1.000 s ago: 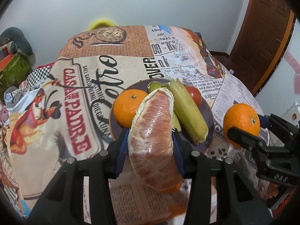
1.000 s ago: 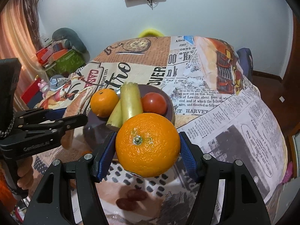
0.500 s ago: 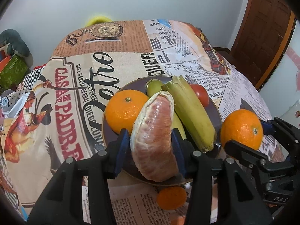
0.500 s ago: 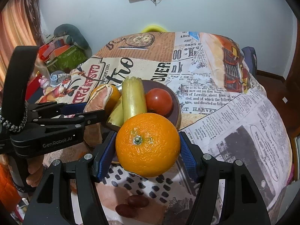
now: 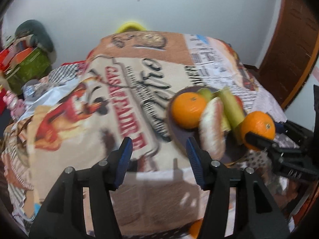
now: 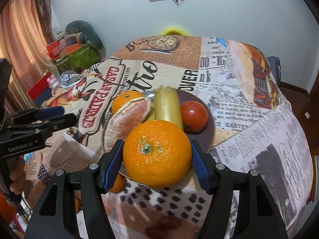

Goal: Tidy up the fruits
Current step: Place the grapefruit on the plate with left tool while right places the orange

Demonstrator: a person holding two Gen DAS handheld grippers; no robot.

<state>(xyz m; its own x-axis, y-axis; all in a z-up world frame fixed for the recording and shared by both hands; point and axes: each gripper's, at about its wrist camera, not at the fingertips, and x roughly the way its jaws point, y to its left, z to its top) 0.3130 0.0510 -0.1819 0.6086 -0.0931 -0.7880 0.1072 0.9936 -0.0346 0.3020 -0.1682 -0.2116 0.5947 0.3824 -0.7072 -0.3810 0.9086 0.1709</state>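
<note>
A dark plate (image 6: 210, 131) on the printed tablecloth holds a mandarin (image 6: 123, 99), a green corn cob (image 6: 167, 107), a tomato (image 6: 194, 115) and a peeled grapefruit piece (image 6: 127, 119). The grapefruit piece (image 5: 212, 127) leans on the plate's near-left side. My left gripper (image 5: 158, 141) is left of the plate (image 5: 171, 115), its jaws opening with nothing between them. My right gripper (image 6: 156, 142) is shut on a large orange (image 6: 157, 153), held at the plate's near edge. The left wrist view, blurred by motion, shows that orange (image 5: 258, 127) to the right.
A small mandarin (image 6: 117, 185) and dark oval fruits (image 6: 165, 223) lie near the table's front edge. Boxes and toys (image 6: 77, 53) are piled beyond the table's left side. A wooden door (image 5: 289, 49) stands at the right.
The left gripper let go of the grapefruit piece onto the plate, opened and drew back to the left. The right gripper carried the orange closer to the plate.
</note>
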